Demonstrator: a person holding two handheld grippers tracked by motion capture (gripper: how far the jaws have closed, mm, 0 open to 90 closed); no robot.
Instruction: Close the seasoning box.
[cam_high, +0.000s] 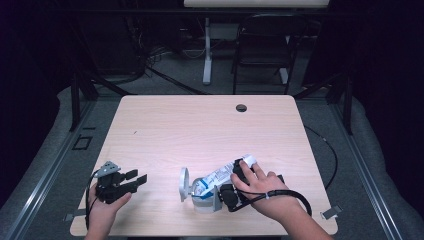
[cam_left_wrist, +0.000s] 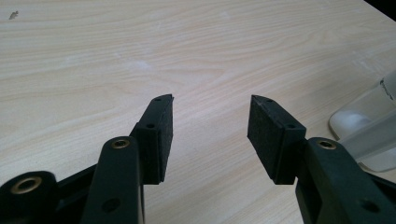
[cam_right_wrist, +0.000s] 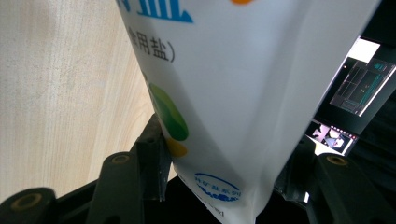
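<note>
A white pouch with blue print lies tilted in my right gripper, low end toward a small clear container whose round white lid stands open. In the right gripper view the pouch sits between the jaws of my right gripper, which press on its sides near the bottom seam. My left gripper rests low over the table's front left, jaws apart and pointing right. In the left gripper view my left gripper has bare wood between its pads, and the container shows at the right edge.
The light wood table has a round cable hole near its far edge. A black chair and a white desk leg stand behind it. A lit monitor shows past the pouch.
</note>
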